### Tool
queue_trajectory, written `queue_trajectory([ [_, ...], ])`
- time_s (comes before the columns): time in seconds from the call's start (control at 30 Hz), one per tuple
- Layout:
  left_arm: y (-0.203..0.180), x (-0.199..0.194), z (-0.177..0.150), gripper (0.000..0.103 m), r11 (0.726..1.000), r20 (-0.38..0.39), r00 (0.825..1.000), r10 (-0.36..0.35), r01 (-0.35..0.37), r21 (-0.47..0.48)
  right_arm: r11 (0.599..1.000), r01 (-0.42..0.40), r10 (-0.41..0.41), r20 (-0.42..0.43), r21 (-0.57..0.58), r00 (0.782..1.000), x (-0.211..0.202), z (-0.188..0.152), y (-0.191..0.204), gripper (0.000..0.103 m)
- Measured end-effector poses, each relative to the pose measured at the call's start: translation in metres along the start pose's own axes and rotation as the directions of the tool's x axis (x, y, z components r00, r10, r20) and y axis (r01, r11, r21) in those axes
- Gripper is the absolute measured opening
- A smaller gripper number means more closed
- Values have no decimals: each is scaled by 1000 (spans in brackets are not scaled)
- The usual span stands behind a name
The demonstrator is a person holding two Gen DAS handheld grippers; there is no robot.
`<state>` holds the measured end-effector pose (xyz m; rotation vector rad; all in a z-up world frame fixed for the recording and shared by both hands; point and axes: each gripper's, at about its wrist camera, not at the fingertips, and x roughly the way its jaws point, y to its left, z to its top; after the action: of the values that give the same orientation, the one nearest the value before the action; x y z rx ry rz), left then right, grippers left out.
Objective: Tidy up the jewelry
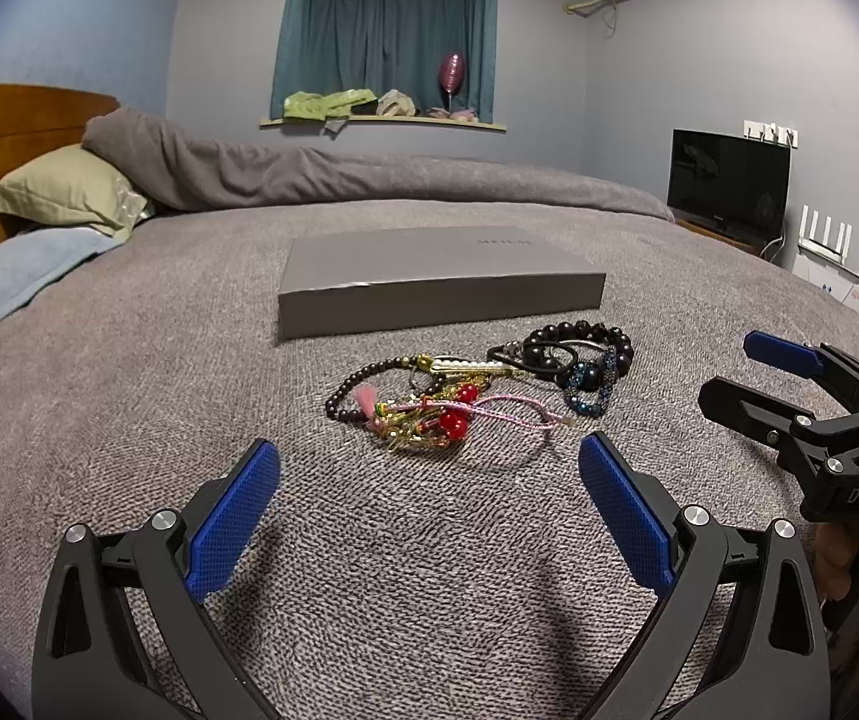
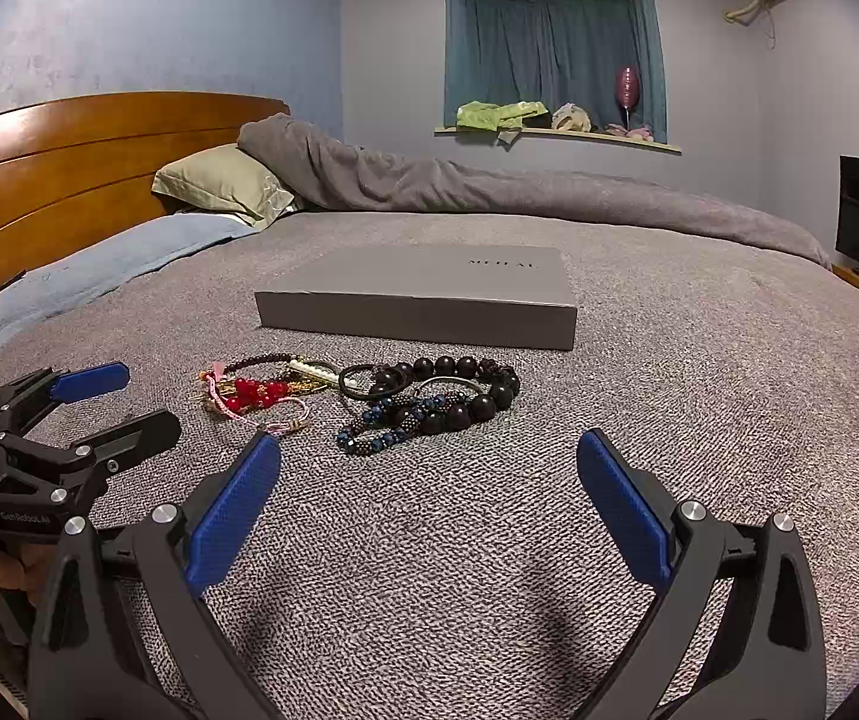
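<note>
A heap of jewelry lies on the grey bedspread: a red-bead and gold piece with pink cord (image 1: 435,414) (image 2: 252,393), a small dark bead bracelet (image 1: 357,384), a large dark bead bracelet (image 1: 585,339) (image 2: 465,384) and a blue beaded one (image 1: 591,396) (image 2: 381,426). Behind them sits a closed flat grey box (image 1: 429,282) (image 2: 423,294). My left gripper (image 1: 429,468) is open, just short of the heap, with nothing between its fingers. My right gripper (image 2: 429,462) is open too, near the dark beads. Each gripper shows in the other view, right gripper (image 1: 729,369) and left gripper (image 2: 147,402).
The bed carries a rolled grey duvet (image 1: 369,174), a green pillow (image 1: 69,192) and a blue one (image 1: 3,282) by the wooden headboard (image 2: 69,168). A dark TV (image 1: 729,180) stands to the right. A window ledge (image 1: 381,120) holds clothes.
</note>
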<state>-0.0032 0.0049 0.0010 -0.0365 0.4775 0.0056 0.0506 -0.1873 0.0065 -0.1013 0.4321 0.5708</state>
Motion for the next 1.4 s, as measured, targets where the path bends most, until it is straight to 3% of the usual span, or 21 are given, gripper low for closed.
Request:
queue_trajectory([
  [1.4,1,-2,8,99,1000,21,1000,11,-11,-3,1000,-11,11,-3,18,1000,2,1,-1,98],
])
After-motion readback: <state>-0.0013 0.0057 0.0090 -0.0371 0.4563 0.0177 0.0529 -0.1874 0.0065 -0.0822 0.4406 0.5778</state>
